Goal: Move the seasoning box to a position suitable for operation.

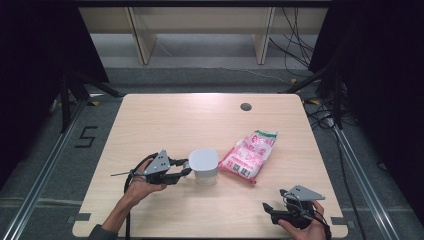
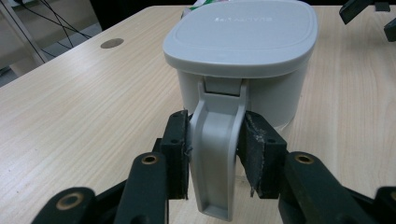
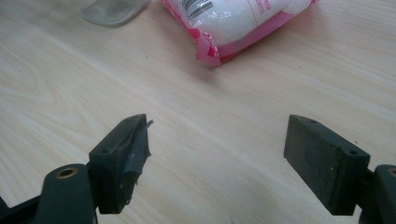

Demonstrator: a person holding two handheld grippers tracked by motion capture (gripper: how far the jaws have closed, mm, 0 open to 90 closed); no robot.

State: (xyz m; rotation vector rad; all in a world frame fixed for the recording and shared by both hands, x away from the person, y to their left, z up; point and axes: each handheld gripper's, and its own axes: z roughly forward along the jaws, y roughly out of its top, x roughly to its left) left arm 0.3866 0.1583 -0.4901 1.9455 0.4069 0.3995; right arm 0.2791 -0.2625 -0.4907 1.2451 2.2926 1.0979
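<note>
A pale grey lidded container [image 2: 243, 60] with a squarish rounded lid stands near the middle of the wooden table [image 1: 165, 120]; the left tongs [image 2: 215, 154] clamp its handle [image 2: 217, 154]; the right tongs [image 3: 217, 163] gape wide, empty; a pink-and-white bag [image 1: 250, 155] lies beside it.

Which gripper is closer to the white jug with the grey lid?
The left one. The left gripper has its jaws on either side of the white jug's handle. The right gripper sits apart near the table's front edge, jaws wide open.
</note>
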